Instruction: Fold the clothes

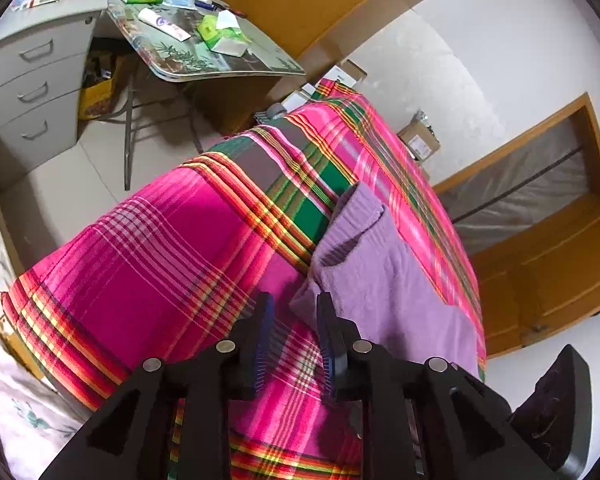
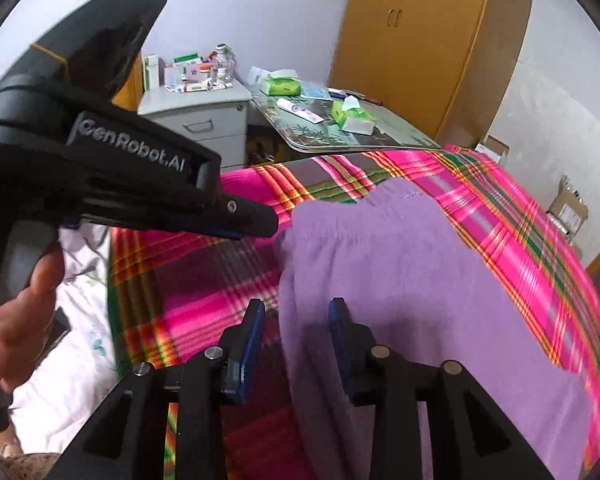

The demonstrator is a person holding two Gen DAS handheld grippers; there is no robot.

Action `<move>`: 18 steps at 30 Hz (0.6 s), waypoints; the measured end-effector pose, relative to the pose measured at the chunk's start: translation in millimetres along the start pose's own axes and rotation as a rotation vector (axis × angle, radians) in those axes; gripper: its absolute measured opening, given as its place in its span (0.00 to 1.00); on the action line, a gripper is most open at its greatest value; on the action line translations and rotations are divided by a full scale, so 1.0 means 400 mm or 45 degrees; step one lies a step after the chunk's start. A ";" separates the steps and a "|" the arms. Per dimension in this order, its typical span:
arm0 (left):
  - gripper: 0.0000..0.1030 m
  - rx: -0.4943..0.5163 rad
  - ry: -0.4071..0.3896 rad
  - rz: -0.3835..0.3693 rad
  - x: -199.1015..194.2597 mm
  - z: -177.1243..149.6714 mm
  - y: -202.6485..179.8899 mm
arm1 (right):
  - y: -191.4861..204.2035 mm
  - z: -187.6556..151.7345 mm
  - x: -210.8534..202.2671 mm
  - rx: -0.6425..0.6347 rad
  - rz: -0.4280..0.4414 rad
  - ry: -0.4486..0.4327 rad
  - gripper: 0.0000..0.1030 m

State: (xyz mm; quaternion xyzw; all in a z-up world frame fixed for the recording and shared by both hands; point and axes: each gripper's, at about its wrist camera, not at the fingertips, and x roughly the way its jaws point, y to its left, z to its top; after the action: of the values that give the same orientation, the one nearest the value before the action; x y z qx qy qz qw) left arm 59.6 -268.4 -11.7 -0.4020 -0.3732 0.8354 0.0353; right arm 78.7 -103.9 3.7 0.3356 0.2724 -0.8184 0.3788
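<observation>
A lilac knit garment (image 1: 380, 280) lies flat on a pink plaid cloth (image 1: 160, 248) that covers the table; it also shows in the right wrist view (image 2: 420, 280). My left gripper (image 1: 294, 308) is open, just above the cloth at the garment's near left corner, with nothing between its fingers. In the right wrist view the left gripper (image 2: 260, 222) reaches in from the left to the garment's left edge. My right gripper (image 2: 296, 316) is open over the garment's near left edge, and the fabric edge runs between its fingers.
A small folding table (image 2: 404, 140) with tissue packs and a tube stands behind the plaid cloth. A grey drawer cabinet (image 1: 32, 92) stands to its left. A wooden wardrobe (image 2: 420, 40) and cardboard boxes (image 2: 568, 208) line the wall. White floral bedding (image 2: 80, 320) lies to the left.
</observation>
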 end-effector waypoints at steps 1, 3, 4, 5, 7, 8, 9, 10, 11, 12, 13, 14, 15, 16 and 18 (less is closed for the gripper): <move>0.21 -0.004 0.006 -0.006 0.003 0.003 0.004 | 0.006 0.008 0.011 -0.004 -0.018 0.010 0.33; 0.21 -0.019 0.012 -0.022 0.006 0.008 0.013 | 0.018 0.023 0.034 -0.011 -0.057 0.030 0.33; 0.21 -0.026 0.015 -0.029 0.007 0.011 0.018 | 0.021 0.029 0.044 -0.010 -0.075 0.035 0.33; 0.21 -0.032 0.014 -0.035 0.006 0.014 0.022 | 0.023 0.034 0.050 -0.005 -0.084 0.038 0.32; 0.25 -0.045 0.011 -0.041 0.004 0.019 0.032 | 0.026 0.041 0.058 0.005 -0.095 0.040 0.21; 0.25 -0.050 0.007 -0.043 0.002 0.022 0.036 | 0.027 0.041 0.057 0.007 -0.095 0.034 0.15; 0.25 -0.055 0.003 -0.044 -0.001 0.025 0.041 | 0.029 0.041 0.053 0.010 -0.093 0.026 0.12; 0.25 -0.058 0.000 -0.047 -0.002 0.029 0.045 | 0.025 0.040 0.039 0.029 -0.074 -0.002 0.09; 0.25 -0.059 -0.001 -0.057 -0.002 0.033 0.045 | 0.017 0.039 0.020 0.057 -0.045 -0.039 0.08; 0.25 -0.059 -0.002 -0.066 -0.002 0.037 0.046 | 0.013 0.037 0.013 0.077 -0.023 -0.053 0.08; 0.25 -0.059 -0.003 -0.076 -0.002 0.041 0.047 | 0.010 0.035 0.012 0.093 -0.005 -0.052 0.08; 0.25 -0.059 -0.004 -0.086 -0.001 0.045 0.047 | 0.007 0.032 0.011 0.108 0.013 -0.052 0.08; 0.25 -0.059 -0.005 -0.095 -0.001 0.049 0.048 | 0.004 0.030 0.010 0.124 0.032 -0.051 0.08; 0.26 -0.059 -0.005 -0.105 0.000 0.053 0.048 | 0.002 0.027 0.009 0.139 0.050 -0.051 0.08; 0.33 -0.056 0.013 -0.127 0.009 0.059 0.044 | 0.002 0.021 0.012 0.168 0.069 -0.055 0.08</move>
State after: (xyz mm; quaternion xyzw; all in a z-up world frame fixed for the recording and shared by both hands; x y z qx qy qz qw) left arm 44.9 -293.9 -16.2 -0.3878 -0.4110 0.8221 0.0698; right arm 73.9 -112.4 5.3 0.3494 0.2003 -0.8310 0.3837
